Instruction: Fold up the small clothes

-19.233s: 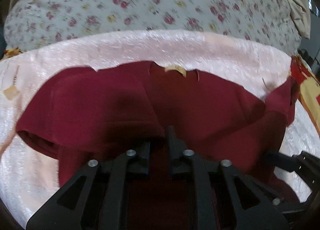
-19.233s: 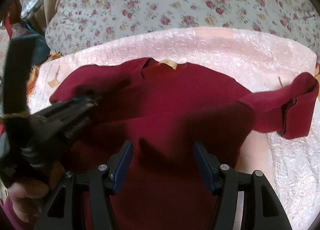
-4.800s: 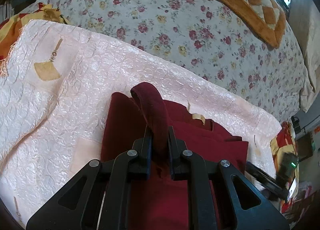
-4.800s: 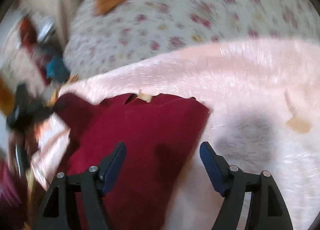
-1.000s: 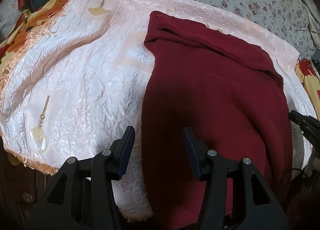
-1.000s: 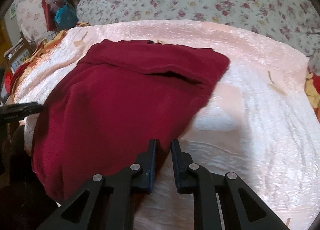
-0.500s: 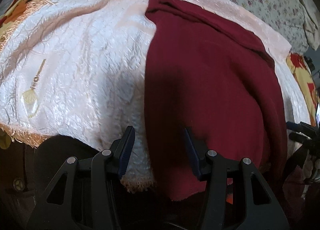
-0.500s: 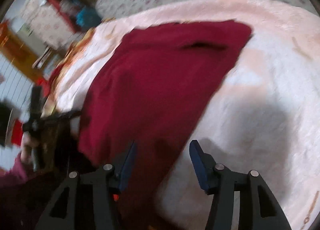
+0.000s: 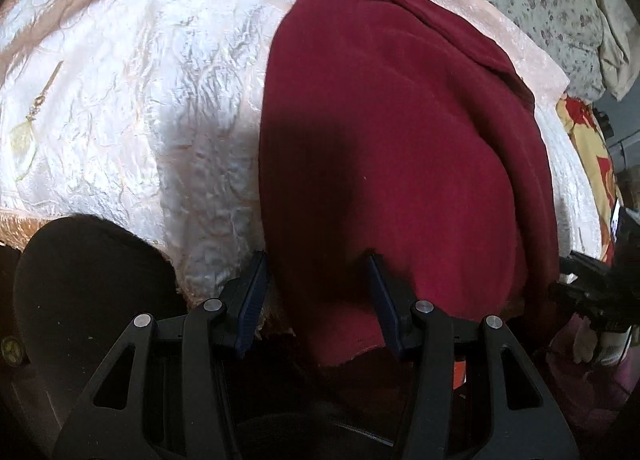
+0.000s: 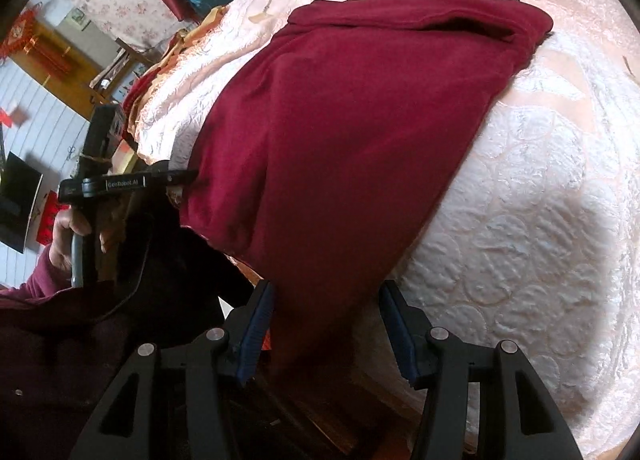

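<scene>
Left wrist view: left gripper (image 9: 316,296) points steeply down at the near end of the dark red garment (image 9: 400,131), fingers apart, nothing clamped. The garment lies folded into a long band on the pink quilted bedspread (image 9: 140,99). Its long axis runs from the near bed edge, where the hem hangs over, away to the far collar end. The band's near left corner sits between the open fingers; the left finger (image 9: 252,296) stands just off the cloth's left edge, the right finger over the cloth. Right gripper shows only as a dark blur at the far right edge.

Right wrist view: right gripper (image 10: 326,324) has fingers apart, having just been opening, with the garment's (image 10: 352,139) near right corner between them and not pinched. The cloth runs away and up-left to the folded far end. Left gripper (image 10: 120,183) is seen at left, level with the hem, held by the person's hand (image 10: 68,236).

Judgement: each gripper is nearest its own hem corner, so the coming fold likely carries the near hem along the long axis toward the far end.
</scene>
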### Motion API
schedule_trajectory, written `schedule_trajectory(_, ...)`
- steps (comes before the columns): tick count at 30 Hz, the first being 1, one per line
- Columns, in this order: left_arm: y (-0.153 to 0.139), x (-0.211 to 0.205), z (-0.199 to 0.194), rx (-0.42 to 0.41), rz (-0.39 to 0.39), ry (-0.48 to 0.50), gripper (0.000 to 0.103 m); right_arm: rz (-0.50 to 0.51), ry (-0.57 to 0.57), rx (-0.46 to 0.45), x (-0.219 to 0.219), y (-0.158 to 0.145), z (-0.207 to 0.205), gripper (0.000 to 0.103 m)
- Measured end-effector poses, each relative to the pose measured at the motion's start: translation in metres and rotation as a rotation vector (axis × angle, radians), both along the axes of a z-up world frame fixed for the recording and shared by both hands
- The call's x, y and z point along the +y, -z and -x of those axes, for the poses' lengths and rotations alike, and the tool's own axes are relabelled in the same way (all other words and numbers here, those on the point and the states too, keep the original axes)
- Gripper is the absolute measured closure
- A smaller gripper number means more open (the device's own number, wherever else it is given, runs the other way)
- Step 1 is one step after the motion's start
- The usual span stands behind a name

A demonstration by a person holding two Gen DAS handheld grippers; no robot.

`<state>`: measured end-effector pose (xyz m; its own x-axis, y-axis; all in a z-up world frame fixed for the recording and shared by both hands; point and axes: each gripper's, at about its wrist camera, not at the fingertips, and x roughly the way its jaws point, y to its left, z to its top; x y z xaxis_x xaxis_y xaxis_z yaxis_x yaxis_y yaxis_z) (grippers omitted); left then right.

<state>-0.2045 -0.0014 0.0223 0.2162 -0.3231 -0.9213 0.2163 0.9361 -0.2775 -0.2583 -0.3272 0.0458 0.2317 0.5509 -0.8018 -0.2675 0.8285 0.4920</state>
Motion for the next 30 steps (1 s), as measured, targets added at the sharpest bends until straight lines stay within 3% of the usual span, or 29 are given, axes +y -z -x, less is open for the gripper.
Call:
schedule_trajectory(9,0.004,-0.007,-0.006,0.040,0.038,0.021,0.055,-0.060,-0.004,0.021,0.004,0.007,-0.002,0.050)
schedule_trajectory(12,0.001,-0.009,-0.003,0.015,0.017,0.040,0.074,-0.097,0.005,0.027,0.002,0.011,-0.001,0.050)
schedule_trajectory(14,-0.002,-0.013,-0.001,-0.010,0.005,0.054,0.093,-0.128,0.002,0.024,0.002,0.014,0.000,0.050)
schedule_trajectory(17,-0.009,-0.016,0.001,-0.030,0.015,0.076,0.095,-0.122,-0.019,0.007,0.009,0.015,0.002,0.068)
schedule_trajectory(20,-0.024,-0.012,0.000,-0.055,0.061,0.079,0.096,-0.127,-0.024,-0.010,0.010,0.010,0.002,0.075)
schedule_trajectory(30,-0.084,0.022,-0.018,-0.180,0.161,0.015,0.096,-0.314,0.034,-0.112,-0.012,-0.031,-0.013,0.084)
